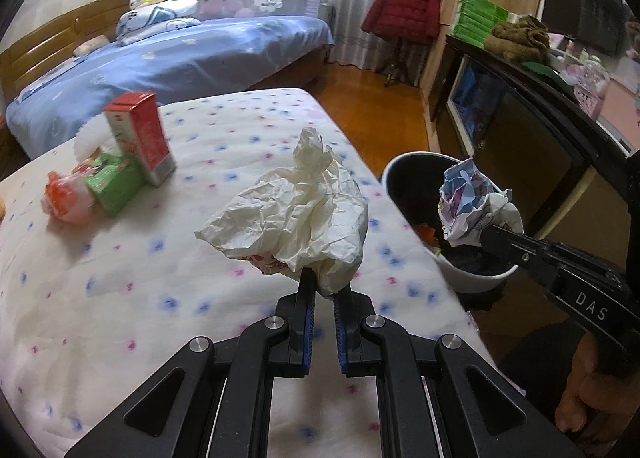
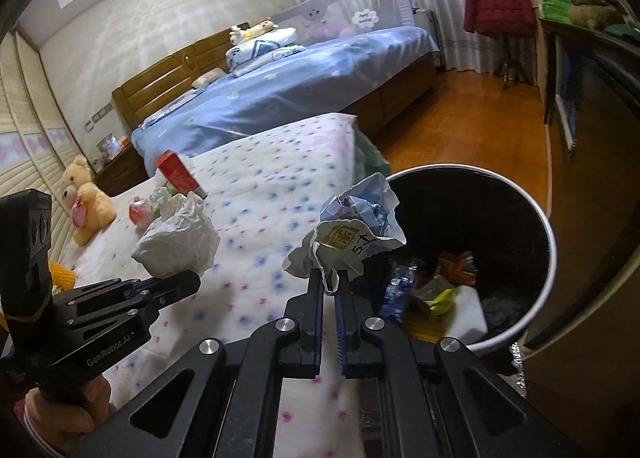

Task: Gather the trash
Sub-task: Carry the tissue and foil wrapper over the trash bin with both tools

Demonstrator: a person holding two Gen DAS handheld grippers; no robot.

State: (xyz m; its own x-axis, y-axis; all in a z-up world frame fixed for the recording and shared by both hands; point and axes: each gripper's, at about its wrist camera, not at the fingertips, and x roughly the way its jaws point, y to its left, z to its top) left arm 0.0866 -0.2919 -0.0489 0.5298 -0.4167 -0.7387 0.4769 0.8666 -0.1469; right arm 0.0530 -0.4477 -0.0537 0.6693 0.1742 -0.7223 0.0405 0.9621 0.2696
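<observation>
Right gripper (image 2: 329, 282): clamped on printed paper wad (image 2: 352, 234); bin (image 2: 548, 225) at three o'clock, nearer. Left gripper (image 1: 323, 290): clamped on white wad (image 1: 296, 213), bin farther.

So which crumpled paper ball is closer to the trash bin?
The printed paper ball in the right gripper, at the bin rim. The plain white ball hangs over the bedspread.

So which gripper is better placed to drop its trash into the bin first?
Right. The right gripper holds its printed paper wad at the bin's rim, while the left gripper holds its white paper wad over the bed.
</observation>
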